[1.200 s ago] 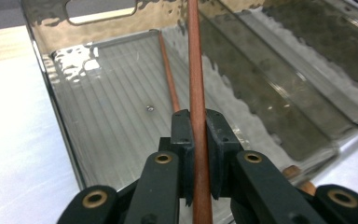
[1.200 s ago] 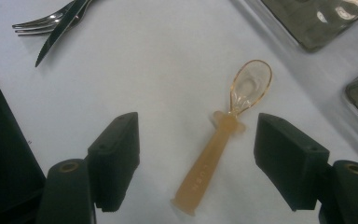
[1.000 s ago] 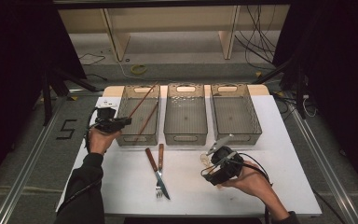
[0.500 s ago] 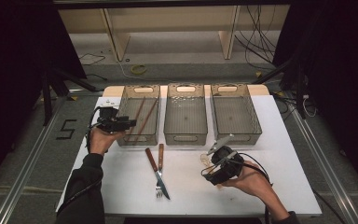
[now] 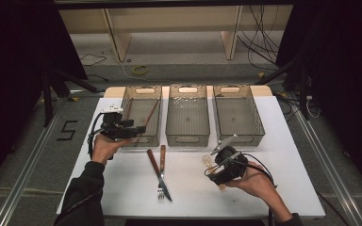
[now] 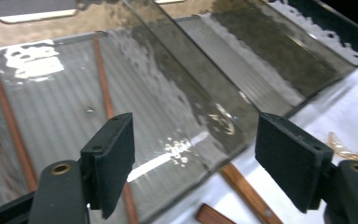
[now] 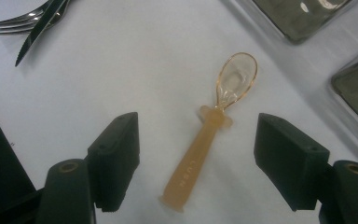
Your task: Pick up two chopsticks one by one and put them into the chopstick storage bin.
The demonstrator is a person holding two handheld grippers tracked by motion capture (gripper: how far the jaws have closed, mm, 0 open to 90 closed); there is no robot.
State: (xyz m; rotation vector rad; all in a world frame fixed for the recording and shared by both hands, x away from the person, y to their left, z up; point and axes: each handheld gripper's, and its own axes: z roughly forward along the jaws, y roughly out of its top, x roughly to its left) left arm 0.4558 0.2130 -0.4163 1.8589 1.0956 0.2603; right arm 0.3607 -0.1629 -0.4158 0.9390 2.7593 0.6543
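The left gripper [image 5: 139, 128] is held over the near edge of the left translucent grey plastic bin [image 5: 131, 96]; its jaws have just been opening, stand wide apart, and have nothing between them. Two thin reddish-brown wooden chopsticks [image 6: 105, 91] lie inside that bin, apart from each other. The right gripper [image 7: 196, 154] hovers above the white table surface [image 5: 287, 155] with jaws apart, unclamped, and pointing down at a translucent amber plastic spoon [image 7: 205, 135]. The spoon lies flat on the table between the two jaws, touching neither. A wooden-handled metal fork [image 5: 161, 170] and a wooden-handled knife [image 5: 156, 169] lie crossed on the table between the two grippers.
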